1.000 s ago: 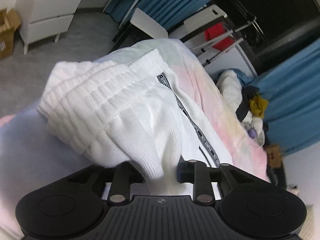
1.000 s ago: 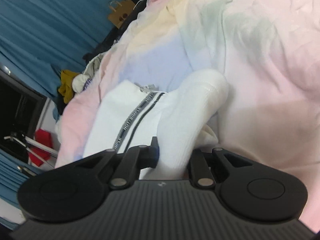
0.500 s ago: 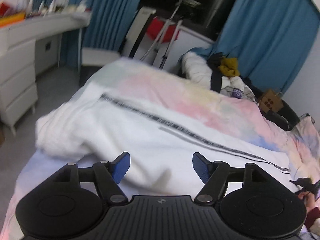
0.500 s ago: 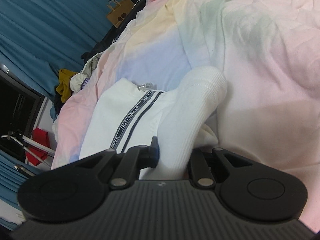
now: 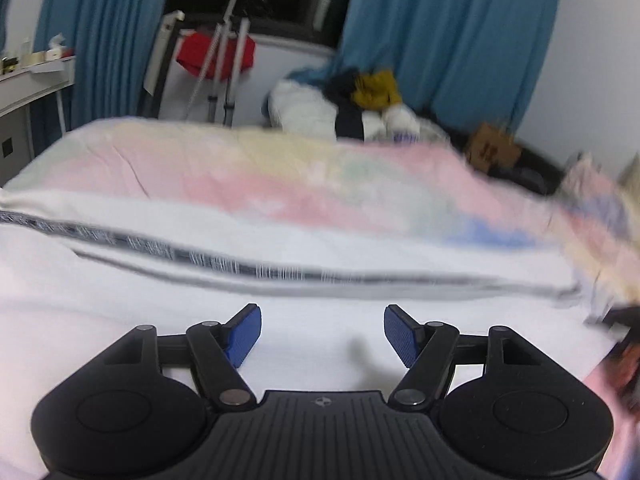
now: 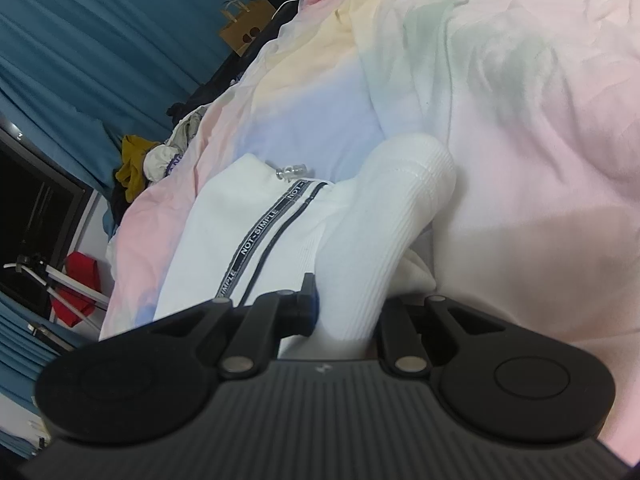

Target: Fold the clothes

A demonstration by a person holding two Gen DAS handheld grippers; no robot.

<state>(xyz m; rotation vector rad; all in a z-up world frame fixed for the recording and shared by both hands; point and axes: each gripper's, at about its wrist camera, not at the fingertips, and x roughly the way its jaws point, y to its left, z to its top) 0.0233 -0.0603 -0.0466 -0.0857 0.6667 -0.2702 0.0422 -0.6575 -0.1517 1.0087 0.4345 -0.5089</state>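
A white garment (image 5: 160,300) with a black lettered stripe (image 5: 200,256) lies spread across the pastel bed cover (image 5: 280,176). My left gripper (image 5: 321,316) hovers just over its white cloth, open, with nothing between the blue pads (image 5: 244,334); this view is blurred by motion. In the right wrist view the same garment (image 6: 248,216) runs away to the left, and its ribbed white cuff (image 6: 392,208) rises in a fold. My right gripper (image 6: 347,304) is shut on the base of that cuff.
A pile of clothes (image 5: 360,104) and a brown paper bag (image 5: 492,148) sit beyond the bed's far side. A drying rack with a red cloth (image 5: 216,52) stands before blue curtains (image 5: 440,32). A white desk (image 5: 28,80) is at the left.
My left gripper let go of the bunched white cloth, opened, rolled level and swept sideways across the garment, which now lies flat. The right gripper kept its grip and stayed still.
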